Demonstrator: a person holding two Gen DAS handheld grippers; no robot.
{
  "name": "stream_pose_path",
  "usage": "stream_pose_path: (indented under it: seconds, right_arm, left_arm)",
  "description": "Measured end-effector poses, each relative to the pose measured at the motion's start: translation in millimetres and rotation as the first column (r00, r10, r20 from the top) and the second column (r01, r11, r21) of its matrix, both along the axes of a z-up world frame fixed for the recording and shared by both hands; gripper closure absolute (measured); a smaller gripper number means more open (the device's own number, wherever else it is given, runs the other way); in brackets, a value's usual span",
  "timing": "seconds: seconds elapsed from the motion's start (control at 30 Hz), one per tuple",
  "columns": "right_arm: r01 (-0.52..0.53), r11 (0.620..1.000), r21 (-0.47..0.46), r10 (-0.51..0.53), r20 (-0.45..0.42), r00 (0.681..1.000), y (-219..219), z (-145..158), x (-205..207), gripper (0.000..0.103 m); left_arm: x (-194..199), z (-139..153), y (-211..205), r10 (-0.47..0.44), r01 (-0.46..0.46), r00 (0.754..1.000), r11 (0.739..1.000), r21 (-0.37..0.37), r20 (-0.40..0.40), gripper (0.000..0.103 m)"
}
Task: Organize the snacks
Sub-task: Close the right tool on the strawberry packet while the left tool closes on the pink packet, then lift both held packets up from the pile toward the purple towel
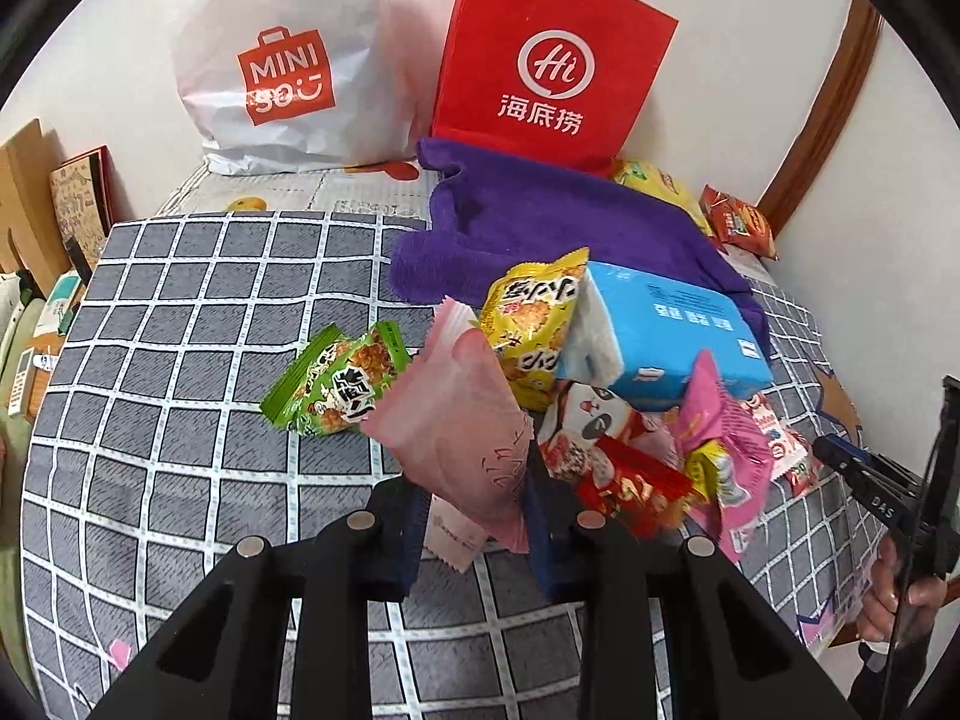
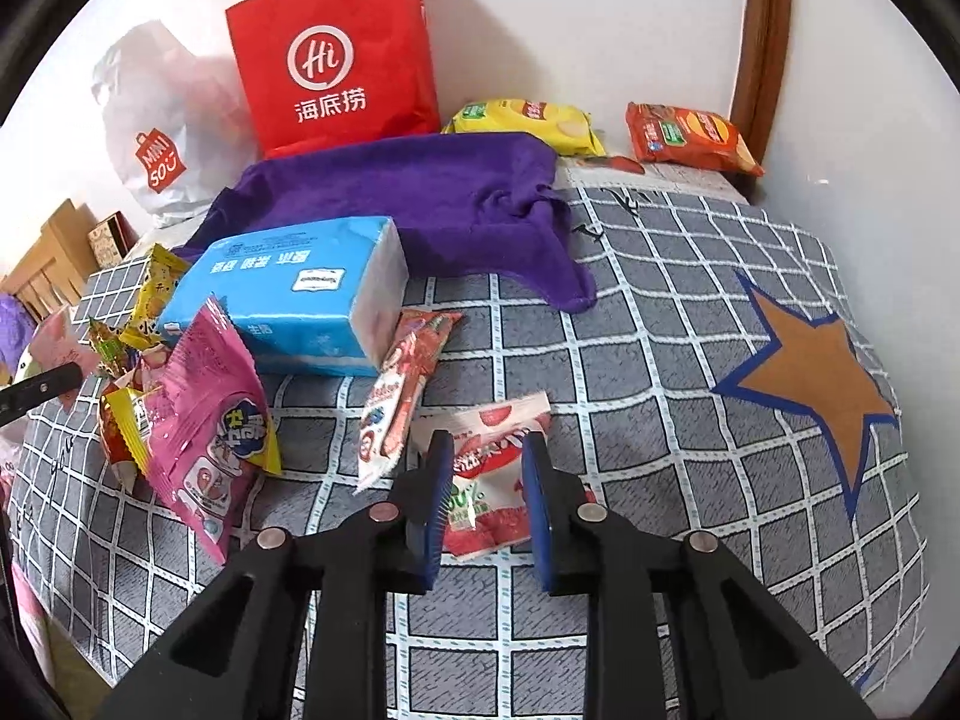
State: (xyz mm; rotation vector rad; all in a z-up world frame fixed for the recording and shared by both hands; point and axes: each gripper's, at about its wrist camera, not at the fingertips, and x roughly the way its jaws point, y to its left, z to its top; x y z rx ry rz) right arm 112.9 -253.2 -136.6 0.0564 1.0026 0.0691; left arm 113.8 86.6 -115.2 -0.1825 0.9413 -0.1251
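Note:
My left gripper (image 1: 474, 498) is shut on a pale pink snack packet (image 1: 450, 408) and holds it above the checked cloth. Behind it lie a green packet (image 1: 336, 384), a yellow packet (image 1: 534, 324) and a heap of red and pink packets (image 1: 660, 456). My right gripper (image 2: 486, 468) is open, its jaws either side of a red-and-white packet (image 2: 498, 468) that lies on the cloth. A long red-white packet (image 2: 402, 390) and a magenta packet (image 2: 204, 414) lie to its left. The right gripper also shows at the right edge of the left wrist view (image 1: 870, 474).
A blue tissue pack (image 2: 288, 294) and a purple towel (image 2: 432, 192) lie behind the snacks. A red paper bag (image 2: 336, 54) and a white Miniso bag (image 1: 276, 60) stand against the wall. Yellow chips (image 2: 528, 120) and orange chips (image 2: 690, 138) lie at the back right.

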Motion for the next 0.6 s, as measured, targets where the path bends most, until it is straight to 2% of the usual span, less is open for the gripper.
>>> stream_pose_path:
  seconds: [0.07,0.23,0.37,0.43,0.5,0.6]
  right_arm:
    - [0.014,1.0,0.017,-0.014,-0.013,1.0,-6.0,-6.7,1.0,0.055]
    - [0.002,1.0,0.006,-0.002,-0.028,1.0,-4.7,-22.3,1.8,0.054]
    - [-0.048,0.998,-0.047,0.047,-0.035,0.998,7.6,-33.4,3.4,0.042]
    - [-0.059,0.995,-0.078,0.057,-0.031,0.998,12.1,-37.4,4.8,0.043]
    - [-0.058,0.993,-0.108,0.056,-0.022,0.998,14.5,-38.9,5.9,0.055]
    - [-0.042,0.996,-0.074,0.042,-0.008,0.999,7.7,-32.2,5.5,0.059]
  left_arm:
    - [-1.7,0.7,-0.5,-0.002,0.002,1.0,1.0,0.0,0.0,0.076]
    - [-4.1,-0.7,-2.1,0.001,-0.001,1.0,1.0,-0.015,-0.01,0.076]
    - [-4.5,0.1,-8.2,-0.008,0.007,1.0,1.0,-0.01,-0.011,0.076]
    - [-4.9,2.0,-11.2,-0.013,0.012,1.0,1.0,-0.007,-0.007,0.076]
    - [-5.3,3.7,-13.6,-0.016,0.016,1.0,1.0,-0.004,-0.005,0.076]
    - [-6.1,6.7,-17.2,-0.024,0.024,1.0,1.0,0.0,-0.002,0.076]
